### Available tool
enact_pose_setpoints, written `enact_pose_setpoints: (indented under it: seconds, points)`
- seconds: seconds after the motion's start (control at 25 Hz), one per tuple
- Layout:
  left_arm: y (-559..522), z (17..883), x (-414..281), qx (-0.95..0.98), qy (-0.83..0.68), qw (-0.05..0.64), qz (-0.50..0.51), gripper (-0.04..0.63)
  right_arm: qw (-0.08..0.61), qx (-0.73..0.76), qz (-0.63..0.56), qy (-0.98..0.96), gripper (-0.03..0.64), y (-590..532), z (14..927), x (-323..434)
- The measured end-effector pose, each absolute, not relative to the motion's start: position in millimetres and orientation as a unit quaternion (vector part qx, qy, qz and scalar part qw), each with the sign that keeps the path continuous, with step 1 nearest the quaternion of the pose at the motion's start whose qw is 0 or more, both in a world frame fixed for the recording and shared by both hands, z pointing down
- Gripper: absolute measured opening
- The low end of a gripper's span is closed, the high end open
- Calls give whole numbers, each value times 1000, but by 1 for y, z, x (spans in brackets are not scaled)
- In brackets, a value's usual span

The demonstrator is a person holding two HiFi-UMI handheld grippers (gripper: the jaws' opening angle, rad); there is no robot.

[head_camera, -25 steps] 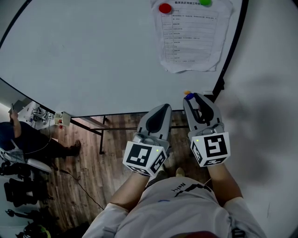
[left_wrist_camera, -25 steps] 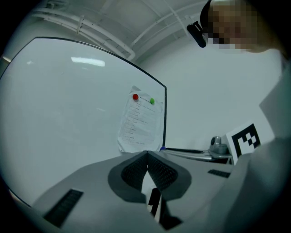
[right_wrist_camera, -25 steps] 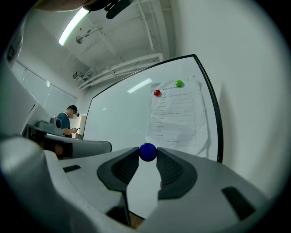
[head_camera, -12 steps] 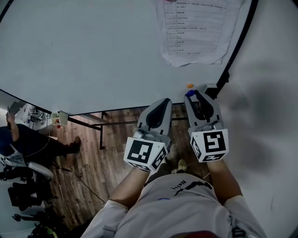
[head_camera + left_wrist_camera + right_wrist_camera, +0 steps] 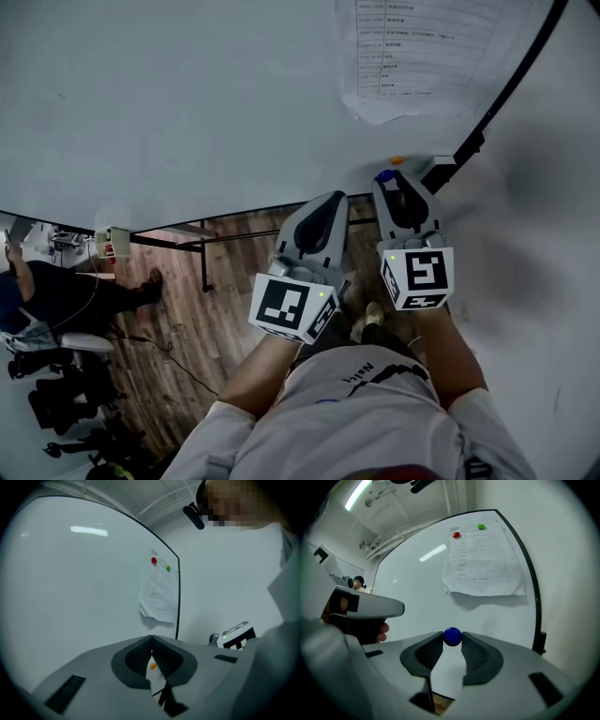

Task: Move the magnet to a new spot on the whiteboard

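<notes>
A small blue ball magnet [image 5: 452, 636] sits pinched between the tips of my right gripper [image 5: 452, 639], just off the lower right part of the whiteboard [image 5: 417, 583]. From the head view the blue magnet [image 5: 384, 176] shows at the tip of the right gripper [image 5: 386, 180], below an orange magnet [image 5: 397, 160] stuck on the whiteboard [image 5: 187, 112]. My left gripper [image 5: 330, 199] hangs beside it, shut and empty. In the left gripper view its pads meet at the left gripper [image 5: 151, 641], and the orange magnet [image 5: 152, 666] shows through the gap behind them.
A printed paper [image 5: 483, 559] hangs on the board's upper right under a red magnet [image 5: 456, 535] and a green magnet [image 5: 481, 527]. The board's black frame [image 5: 506, 94] borders a white wall. Below lies wooden floor [image 5: 187, 309], with a seated person [image 5: 56, 291] at far left.
The head view has tilted, so the paper's red and green magnets have left it. The right gripper, still holding the blue magnet, now sits slightly farther from the orange magnet.
</notes>
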State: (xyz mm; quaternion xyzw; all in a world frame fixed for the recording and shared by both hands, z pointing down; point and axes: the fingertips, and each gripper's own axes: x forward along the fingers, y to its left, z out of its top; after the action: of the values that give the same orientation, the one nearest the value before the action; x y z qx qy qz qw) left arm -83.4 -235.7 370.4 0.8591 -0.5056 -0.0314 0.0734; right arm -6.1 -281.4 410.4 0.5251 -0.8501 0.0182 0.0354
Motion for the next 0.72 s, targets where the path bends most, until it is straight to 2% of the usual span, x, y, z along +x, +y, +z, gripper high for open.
enact_pose_setpoints:
  seconds: [0.72]
  points:
    - [-281, 402, -110, 877, -474, 79, -10, 11, 45, 569, 46, -820, 130, -340, 468, -23]
